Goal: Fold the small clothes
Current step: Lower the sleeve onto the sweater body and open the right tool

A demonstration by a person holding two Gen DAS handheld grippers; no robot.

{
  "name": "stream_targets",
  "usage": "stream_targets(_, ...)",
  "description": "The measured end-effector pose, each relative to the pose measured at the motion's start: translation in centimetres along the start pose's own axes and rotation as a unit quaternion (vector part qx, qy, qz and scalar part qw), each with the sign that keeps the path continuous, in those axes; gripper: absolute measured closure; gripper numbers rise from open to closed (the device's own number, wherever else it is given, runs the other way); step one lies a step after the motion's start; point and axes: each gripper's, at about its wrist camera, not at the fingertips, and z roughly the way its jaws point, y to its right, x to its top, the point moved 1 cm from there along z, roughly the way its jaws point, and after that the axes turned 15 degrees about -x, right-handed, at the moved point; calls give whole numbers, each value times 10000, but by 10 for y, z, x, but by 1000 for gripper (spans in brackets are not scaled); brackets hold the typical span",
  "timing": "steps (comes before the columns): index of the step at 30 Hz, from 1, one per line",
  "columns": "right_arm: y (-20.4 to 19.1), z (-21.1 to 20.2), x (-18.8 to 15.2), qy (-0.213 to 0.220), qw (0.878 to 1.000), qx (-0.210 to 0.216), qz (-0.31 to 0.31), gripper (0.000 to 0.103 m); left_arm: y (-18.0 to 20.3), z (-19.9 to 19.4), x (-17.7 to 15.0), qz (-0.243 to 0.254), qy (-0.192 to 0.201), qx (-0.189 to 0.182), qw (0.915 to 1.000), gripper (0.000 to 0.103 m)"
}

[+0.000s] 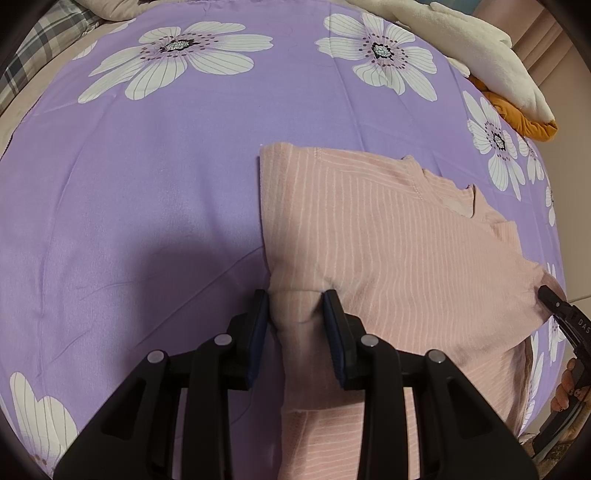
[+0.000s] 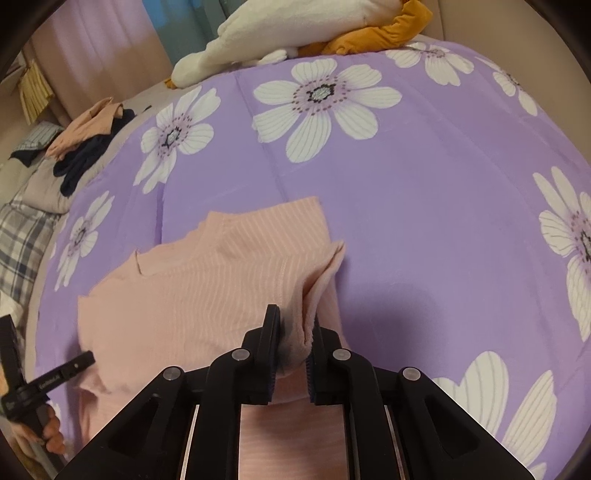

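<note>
A pink striped garment (image 1: 388, 236) lies partly folded on a purple flowered bedsheet (image 1: 147, 166). My left gripper (image 1: 297, 299) is shut on a bunched fold at the garment's near left corner. In the right wrist view the same garment (image 2: 192, 288) lies left of centre, and my right gripper (image 2: 293, 317) is shut on a pinched fold at its near right corner. The right gripper's tip also shows at the far right of the left wrist view (image 1: 554, 301). The left gripper shows at the lower left of the right wrist view (image 2: 79, 363).
A white and orange plush toy (image 2: 295, 33) lies at the far edge of the bed. A pile of pink and dark clothes (image 2: 88, 140) sits at the left edge. A plaid pillow (image 1: 48, 48) is at the far left. The sheet (image 2: 443, 221) extends to the right.
</note>
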Motion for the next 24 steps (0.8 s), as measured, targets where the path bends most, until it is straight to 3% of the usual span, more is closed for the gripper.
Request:
stream_targets(3,4,1,0,-53,9998,159,83,94,0,0,0,3,2,-3,10000,71)
stream_targets(16,22,-5,2,-3,9996,134,236,94,-1,0,0,-18,8,-11,10000,71)
stream_targets(24,22,5,-1,-165,9996,0,222,94,-6,-8,-2,-246,86,-291,9992,74)
